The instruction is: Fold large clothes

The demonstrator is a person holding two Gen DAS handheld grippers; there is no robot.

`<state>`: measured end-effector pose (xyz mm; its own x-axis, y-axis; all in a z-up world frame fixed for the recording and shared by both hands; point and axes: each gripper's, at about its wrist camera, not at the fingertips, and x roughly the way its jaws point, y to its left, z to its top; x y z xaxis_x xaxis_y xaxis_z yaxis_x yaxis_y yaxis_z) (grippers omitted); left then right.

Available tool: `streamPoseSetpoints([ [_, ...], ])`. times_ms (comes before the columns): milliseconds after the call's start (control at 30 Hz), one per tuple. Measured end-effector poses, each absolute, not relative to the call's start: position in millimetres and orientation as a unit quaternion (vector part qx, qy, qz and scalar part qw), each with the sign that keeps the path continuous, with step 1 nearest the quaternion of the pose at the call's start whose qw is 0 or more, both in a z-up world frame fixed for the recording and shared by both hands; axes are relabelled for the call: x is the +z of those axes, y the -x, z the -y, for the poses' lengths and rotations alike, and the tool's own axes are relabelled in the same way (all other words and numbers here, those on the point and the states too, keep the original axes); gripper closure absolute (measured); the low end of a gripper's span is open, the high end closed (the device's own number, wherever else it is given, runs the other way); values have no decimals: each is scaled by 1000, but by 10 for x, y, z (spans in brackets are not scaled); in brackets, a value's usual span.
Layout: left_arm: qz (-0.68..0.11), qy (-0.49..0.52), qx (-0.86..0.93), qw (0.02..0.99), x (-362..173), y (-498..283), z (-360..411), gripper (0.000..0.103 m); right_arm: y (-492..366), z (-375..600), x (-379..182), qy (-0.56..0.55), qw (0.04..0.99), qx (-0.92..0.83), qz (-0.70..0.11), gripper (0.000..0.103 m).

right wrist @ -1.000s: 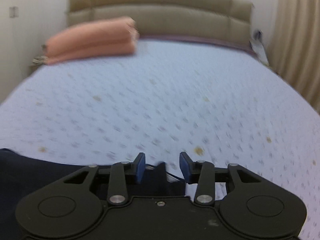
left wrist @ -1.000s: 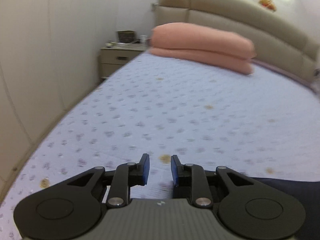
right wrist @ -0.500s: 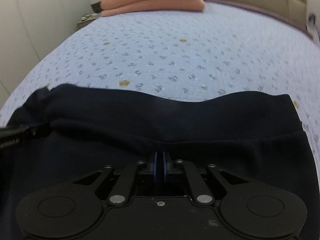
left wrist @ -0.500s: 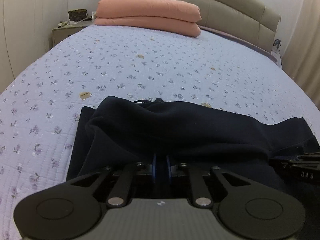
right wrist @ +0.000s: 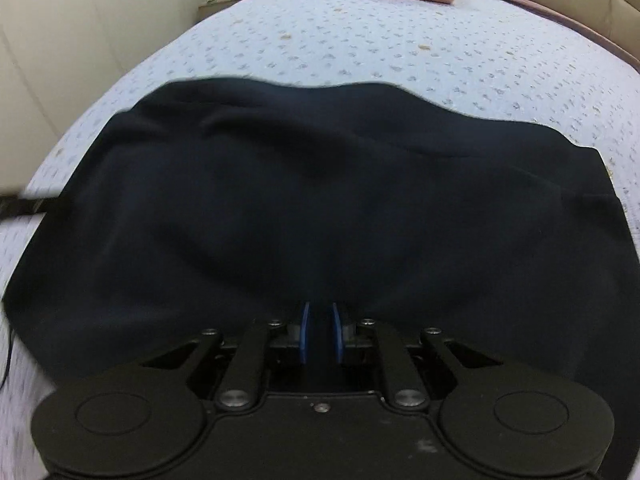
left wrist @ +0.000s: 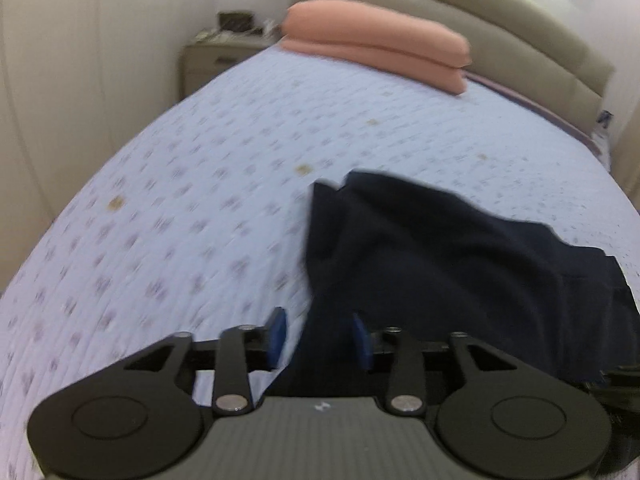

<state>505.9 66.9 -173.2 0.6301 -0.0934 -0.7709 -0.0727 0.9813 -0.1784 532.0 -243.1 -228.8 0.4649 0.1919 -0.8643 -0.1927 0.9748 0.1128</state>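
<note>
A dark navy garment [left wrist: 440, 248] lies on the lilac flowered bedspread [left wrist: 180, 200]. In the left wrist view my left gripper [left wrist: 318, 338] is open, its blue pads spread, over the garment's left edge; dark cloth lies between the jaws. In the right wrist view the garment [right wrist: 312, 200] fills the middle. My right gripper [right wrist: 320, 332] has its blue pads slightly apart with dark cloth between them; I cannot tell whether they still pinch it.
Two stacked pink pillows [left wrist: 376, 52] lie at the head of the bed against the beige padded headboard [left wrist: 500, 20]. A bedside table [left wrist: 216, 56] stands at the far left by the white wall. The bedspread [right wrist: 400, 40] stretches beyond the garment.
Half a second ago both grippers were shut on the garment. The left gripper has opened and swung left to the garment's edge. The right pads have parted a little.
</note>
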Motion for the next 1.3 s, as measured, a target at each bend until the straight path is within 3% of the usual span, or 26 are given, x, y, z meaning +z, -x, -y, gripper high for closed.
streamPoseSetpoints([
  [100,-452,164,-11,877,-1788,-5003,-963,40,-5399,2453,-2277,-11,847,109,-520,92],
  [267,-496,298,-70,812,-2044,-5082,-1268,39,-5282,2433,-2261,11,852,122,-509,91],
  [533,-494,332,-102,797,-2249,-5031,-1301,31,-5296,2535,-2236,-34,857,110,-502,91],
  [700,-491,294,-88,815,-2201,-5000,-1268,39,-5096,2544,-1845,-61,877,98,-466,84],
  [867,-492,271,-92,823,-2173,-4970,-1245,37,-4897,2402,-1976,-16,871,72,-485,85],
  [1100,-491,273,-152,813,-2285,-5088,-1224,36,-5004,2579,-2143,-90,864,58,-492,84],
  [1300,-489,299,-174,801,-2311,-5074,-1257,37,-4723,2491,-1760,-56,887,48,-457,84],
])
